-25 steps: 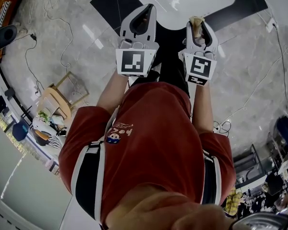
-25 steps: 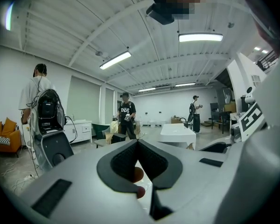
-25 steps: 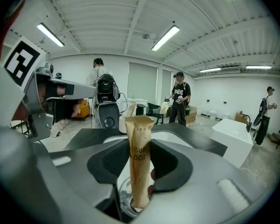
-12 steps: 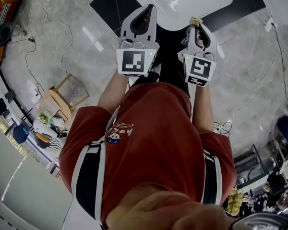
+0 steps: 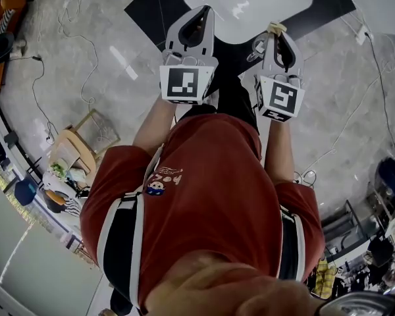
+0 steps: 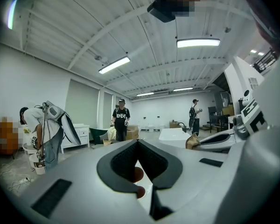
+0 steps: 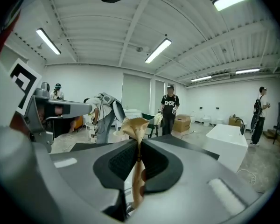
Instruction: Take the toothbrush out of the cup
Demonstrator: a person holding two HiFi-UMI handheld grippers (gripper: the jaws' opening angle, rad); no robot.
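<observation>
No toothbrush or cup shows in any view. A crumpled tan paper-like scrap (image 7: 135, 124) is pinched in the right tongs (image 7: 140, 147), which have just been closing on it, probably to lift it clear. The left tongs (image 6: 138, 143) are pressed together, empty and idle alongside.

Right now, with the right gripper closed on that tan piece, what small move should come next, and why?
Probably lift the right gripper a little, slowly, with the jaws kept closed. Its jaws have just been closing on the tan piece, which flares above them and hangs below, so the hold looks narrow and a quick pull might lose it. The left gripper is shut and empty.
</observation>
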